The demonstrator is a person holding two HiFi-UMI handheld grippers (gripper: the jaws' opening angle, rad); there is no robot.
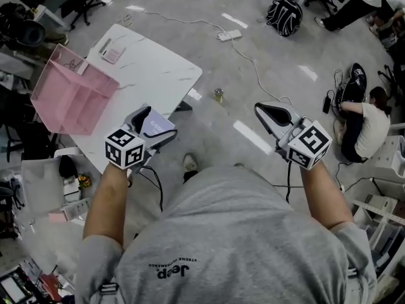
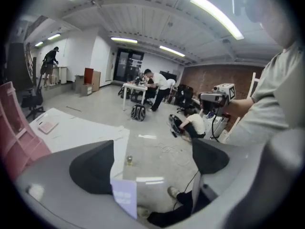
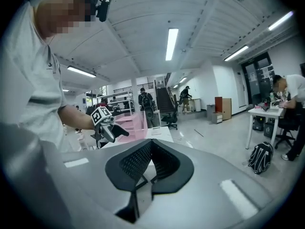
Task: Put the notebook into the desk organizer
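Note:
A lavender notebook (image 1: 158,126) shows between the jaws of my left gripper (image 1: 154,123), at the near edge of the white table (image 1: 158,68). In the left gripper view the jaws stand wide apart, and the notebook's (image 2: 124,197) corner lies against the left finger (image 2: 93,168). I cannot tell whether it rests on the table. The pink desk organizer (image 1: 66,97) stands on the table's left side, tilted open toward me; it also shows in the left gripper view (image 2: 16,130). My right gripper (image 1: 261,108) hovers over the floor, shut and empty (image 3: 151,144).
A small pink item (image 1: 112,54) lies at the table's far end. On the floor are a can (image 1: 218,94), a power strip with cable (image 1: 228,35) and a backpack (image 1: 283,14). A person (image 1: 370,122) sits at the right beside shelving.

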